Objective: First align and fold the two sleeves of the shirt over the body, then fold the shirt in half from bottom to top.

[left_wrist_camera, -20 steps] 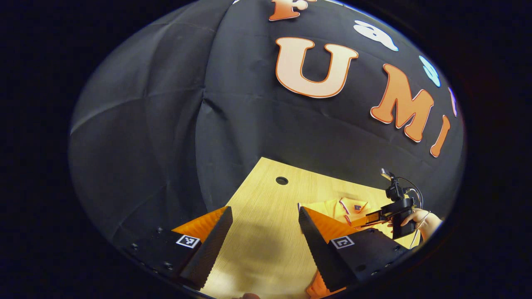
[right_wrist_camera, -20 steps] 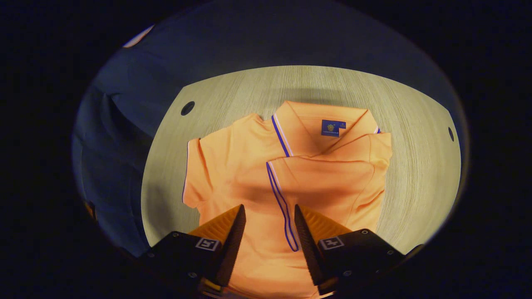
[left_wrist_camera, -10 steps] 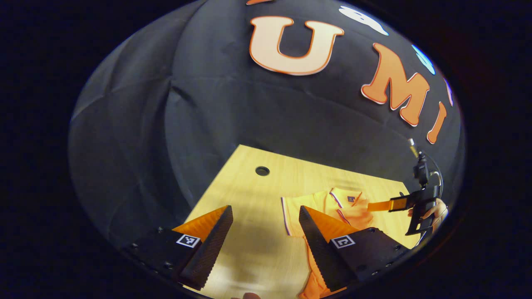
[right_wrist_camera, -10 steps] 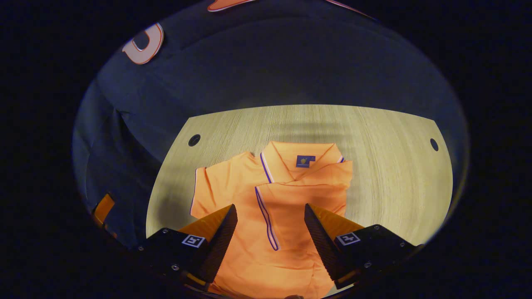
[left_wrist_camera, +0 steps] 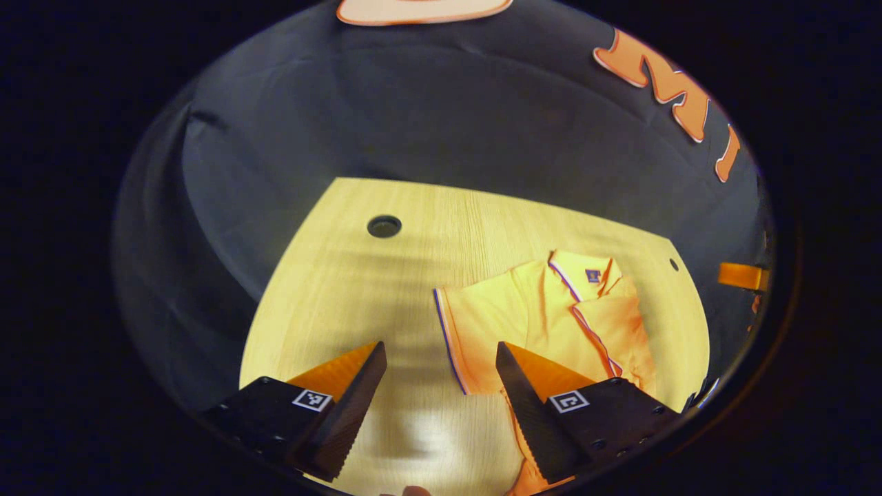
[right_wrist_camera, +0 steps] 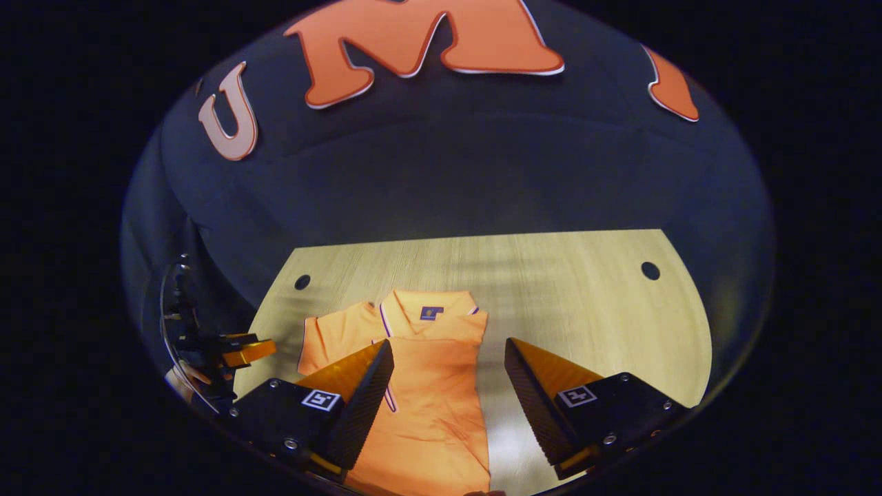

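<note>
Orange shirt point(right_wrist_camera: 420, 386) flat on the wooden table point(right_wrist_camera: 586, 296), one sleeve folded over its body, at 12 o'clock from the right gripper point(right_wrist_camera: 448, 393) and 2 o'clock from the left gripper point(left_wrist_camera: 441, 396), both spread wide, holding nothing.

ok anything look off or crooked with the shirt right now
Slightly uneven: the orange shirt has one sleeve folded over the body, while the other sleeve lies spread flat on the table. No damage shows. Both claws, left and right, are open above it.
</note>
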Demonstrator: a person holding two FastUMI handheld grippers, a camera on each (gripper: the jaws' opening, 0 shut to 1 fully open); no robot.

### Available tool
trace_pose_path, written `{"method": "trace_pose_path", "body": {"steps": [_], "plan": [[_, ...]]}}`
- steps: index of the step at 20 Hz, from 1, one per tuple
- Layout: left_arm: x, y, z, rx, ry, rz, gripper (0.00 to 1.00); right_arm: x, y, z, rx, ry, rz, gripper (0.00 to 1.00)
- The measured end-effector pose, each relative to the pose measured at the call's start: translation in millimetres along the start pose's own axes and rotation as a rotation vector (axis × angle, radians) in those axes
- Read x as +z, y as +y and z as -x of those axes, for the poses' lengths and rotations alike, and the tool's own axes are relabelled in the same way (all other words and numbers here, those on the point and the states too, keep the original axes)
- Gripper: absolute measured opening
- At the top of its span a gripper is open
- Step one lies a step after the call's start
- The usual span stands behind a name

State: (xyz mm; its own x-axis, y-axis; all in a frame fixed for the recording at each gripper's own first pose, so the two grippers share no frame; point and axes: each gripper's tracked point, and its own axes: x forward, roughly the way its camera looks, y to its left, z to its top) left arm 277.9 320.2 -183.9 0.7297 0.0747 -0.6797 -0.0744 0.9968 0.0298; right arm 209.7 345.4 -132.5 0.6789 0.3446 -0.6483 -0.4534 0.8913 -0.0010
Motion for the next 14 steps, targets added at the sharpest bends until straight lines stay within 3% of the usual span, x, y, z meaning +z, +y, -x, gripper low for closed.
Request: {"method": "trace_pose_path", "body": {"steps": [3, 9, 13, 14], "plan": [[1, 1, -36, 0.021, 0.089, -0.007, 0.99, 22, -33, 33, -0.041, -0.092, -0.023, 0.99], [-29, 8, -67, 0.101, 0.288, -0.065, 0.98, 20, -63, 56, -0.049, -0.117, -0.065, 0.99], [-24, 3, -73, 0.124, 0.283, -0.089, 1.00, 13, -75, 60, -0.059, -0.117, -0.091, 0.99], [-25, 1, -70, 0.127, 0.286, -0.076, 0.77, 12, -77, 61, -0.056, -0.117, -0.095, 0.99]]}}
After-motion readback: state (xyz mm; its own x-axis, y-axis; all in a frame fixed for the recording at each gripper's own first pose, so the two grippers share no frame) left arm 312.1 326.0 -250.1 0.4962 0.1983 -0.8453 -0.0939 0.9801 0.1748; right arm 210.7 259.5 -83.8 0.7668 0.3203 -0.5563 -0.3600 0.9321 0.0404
